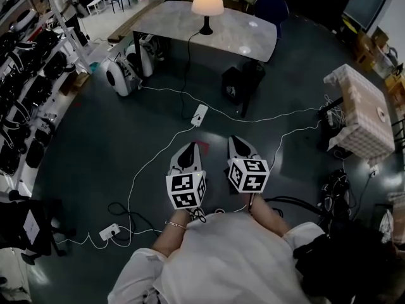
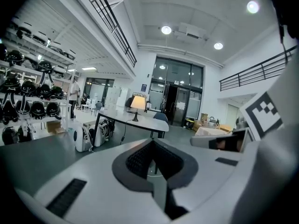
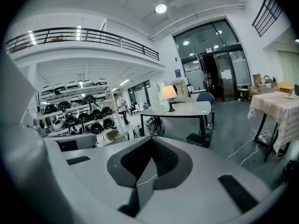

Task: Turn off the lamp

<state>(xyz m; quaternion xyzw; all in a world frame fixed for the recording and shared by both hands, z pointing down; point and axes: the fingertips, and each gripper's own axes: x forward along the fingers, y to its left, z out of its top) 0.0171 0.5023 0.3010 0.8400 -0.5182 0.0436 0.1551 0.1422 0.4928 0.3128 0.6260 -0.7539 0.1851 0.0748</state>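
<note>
Lamp (image 1: 207,4) lit; power strip (image 1: 200,114) only in head view; left gripper (image 1: 188,147), right gripper (image 1: 238,139) fingers closed, empty.

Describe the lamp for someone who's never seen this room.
Look to the large grey table at the top of the head view. Near its far edge stands the lamp: a pale cone shade, glowing, on a thin dark stem and base. It is the only upright, lit thing on that tabletop.

A warm cream shade and a black base are shown on the lamp (image 1: 207,5), set on a pale grey mottled tabletop (image 1: 247,40). Black-and-white square markers are borne by the light grey left gripper (image 1: 188,149) and right gripper (image 1: 239,143). White cables (image 1: 253,115) are traced over the dark grey-green floor (image 1: 107,138).
</note>
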